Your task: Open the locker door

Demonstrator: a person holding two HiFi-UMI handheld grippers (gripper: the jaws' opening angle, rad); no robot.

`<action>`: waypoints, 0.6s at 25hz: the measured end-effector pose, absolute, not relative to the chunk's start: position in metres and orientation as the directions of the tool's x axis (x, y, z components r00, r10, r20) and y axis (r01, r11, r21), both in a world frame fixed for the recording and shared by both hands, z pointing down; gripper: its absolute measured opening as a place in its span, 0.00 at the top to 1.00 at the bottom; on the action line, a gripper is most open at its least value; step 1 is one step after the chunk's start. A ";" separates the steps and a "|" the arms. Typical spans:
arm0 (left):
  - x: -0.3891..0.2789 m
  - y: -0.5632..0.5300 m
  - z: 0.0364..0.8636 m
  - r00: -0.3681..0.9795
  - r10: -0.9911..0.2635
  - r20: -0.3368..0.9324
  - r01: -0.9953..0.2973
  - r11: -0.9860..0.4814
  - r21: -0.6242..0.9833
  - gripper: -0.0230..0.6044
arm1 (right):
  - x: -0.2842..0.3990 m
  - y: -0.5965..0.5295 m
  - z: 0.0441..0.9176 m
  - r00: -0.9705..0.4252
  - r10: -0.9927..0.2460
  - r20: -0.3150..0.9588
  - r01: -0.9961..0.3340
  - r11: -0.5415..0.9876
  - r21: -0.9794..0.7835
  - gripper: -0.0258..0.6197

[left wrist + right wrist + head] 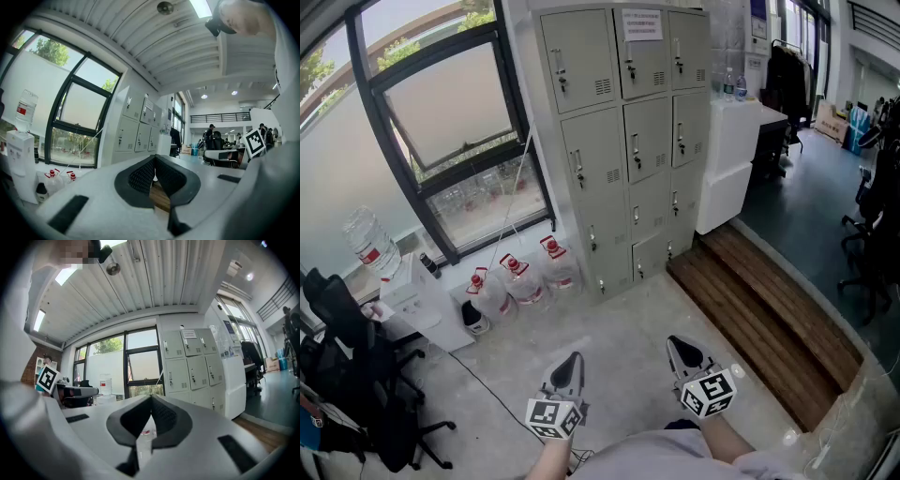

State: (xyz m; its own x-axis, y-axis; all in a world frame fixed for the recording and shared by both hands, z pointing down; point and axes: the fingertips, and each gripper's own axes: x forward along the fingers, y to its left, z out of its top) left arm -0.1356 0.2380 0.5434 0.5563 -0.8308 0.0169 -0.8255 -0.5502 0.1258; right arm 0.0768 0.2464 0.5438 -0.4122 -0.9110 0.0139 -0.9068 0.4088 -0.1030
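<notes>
Grey lockers (pixel 623 141) are standing shut; I'm holding left gripper (pixel 571 360) and right gripper (pixel 676 344) side by side, well short of them, both closed on nothing.

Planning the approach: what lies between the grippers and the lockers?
Only bare concrete floor up to the lockers, as the head view shows. The water jugs stand left of that stretch and the wooden step right of it.

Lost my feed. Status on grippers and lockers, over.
Left gripper, right gripper shut, empty. Lockers ahead, doors all closed. Water jugs beside them, off the path.
</notes>
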 end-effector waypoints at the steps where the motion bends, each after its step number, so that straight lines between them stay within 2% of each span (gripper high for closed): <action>1: -0.136 0.239 0.544 0.558 -0.829 0.019 -0.824 -0.552 0.128 0.95 | 0.076 0.247 0.544 -0.411 -0.912 0.014 -0.907 0.407 -0.104 0.94; 15: -0.135 0.244 0.538 0.567 -0.824 -0.016 -0.817 -0.564 0.119 0.95 | 0.071 0.250 0.542 -0.414 -0.910 0.022 -0.907 0.410 -0.095 0.94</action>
State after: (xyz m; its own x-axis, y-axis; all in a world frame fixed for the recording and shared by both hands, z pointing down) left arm -0.1350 0.2439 0.5376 0.5666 -0.8238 -0.0162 -0.8170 -0.5643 0.1188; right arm 0.0710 0.2495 0.5424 -0.4141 -0.9100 0.0216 -0.9070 0.4104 -0.0947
